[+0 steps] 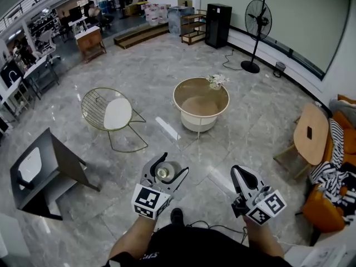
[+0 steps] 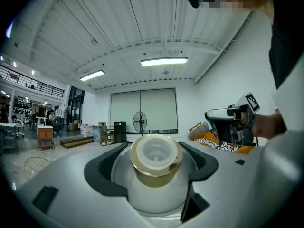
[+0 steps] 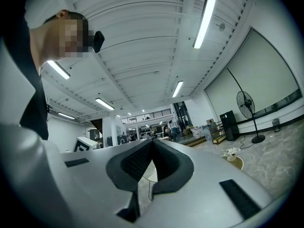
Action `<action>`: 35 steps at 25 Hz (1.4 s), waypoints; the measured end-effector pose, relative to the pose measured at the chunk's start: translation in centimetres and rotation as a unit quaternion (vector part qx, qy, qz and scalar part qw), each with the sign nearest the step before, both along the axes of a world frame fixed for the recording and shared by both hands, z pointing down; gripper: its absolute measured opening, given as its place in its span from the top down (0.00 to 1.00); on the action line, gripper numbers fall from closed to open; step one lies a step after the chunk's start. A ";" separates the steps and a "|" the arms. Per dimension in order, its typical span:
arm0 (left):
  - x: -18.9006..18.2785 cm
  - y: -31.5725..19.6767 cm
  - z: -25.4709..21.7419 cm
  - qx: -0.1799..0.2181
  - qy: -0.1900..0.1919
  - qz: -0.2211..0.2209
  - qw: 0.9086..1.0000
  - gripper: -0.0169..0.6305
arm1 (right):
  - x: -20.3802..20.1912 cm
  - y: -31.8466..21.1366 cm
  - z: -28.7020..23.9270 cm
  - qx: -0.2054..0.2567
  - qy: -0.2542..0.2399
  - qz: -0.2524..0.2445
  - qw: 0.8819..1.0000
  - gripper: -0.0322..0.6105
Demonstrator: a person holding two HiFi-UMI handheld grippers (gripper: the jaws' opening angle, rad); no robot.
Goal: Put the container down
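Between the jaws of the left hand-held gripper (image 1: 165, 168), clamped: one white container (image 2: 155, 186) with gold collar, held above the grey floor (image 1: 250, 115). Long axis runs along the jaws; neck points back toward that gripper's camera. Right hand-held gripper (image 1: 240, 174): jaws together, nothing between.

round table (image 1: 197, 105), wire chair (image 1: 114, 114), standing fan (image 1: 257, 20).

Left gripper (image 1: 164, 169) clamps the container (image 2: 156, 161); right gripper (image 1: 238, 173) seemingly closed, both held forward.
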State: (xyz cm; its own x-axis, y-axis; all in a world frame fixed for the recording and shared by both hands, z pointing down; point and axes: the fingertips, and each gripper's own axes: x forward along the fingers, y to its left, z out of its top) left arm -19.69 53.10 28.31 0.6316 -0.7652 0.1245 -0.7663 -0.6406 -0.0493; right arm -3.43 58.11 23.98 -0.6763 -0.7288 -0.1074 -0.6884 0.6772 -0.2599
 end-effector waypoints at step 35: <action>-3.6 -24.7 2.4 -0.024 -0.025 0.006 0.999 0.44 | -4.1 -26.1 3.5 -0.036 -0.036 -0.009 0.999 0.93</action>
State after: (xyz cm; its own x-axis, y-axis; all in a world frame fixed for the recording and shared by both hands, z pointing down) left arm -23.29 28.41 30.71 0.6325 -0.7500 0.1935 -0.7560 -0.6521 -0.0563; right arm -7.50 32.03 27.47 -0.6820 -0.7238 -0.1050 -0.6535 0.6675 -0.3569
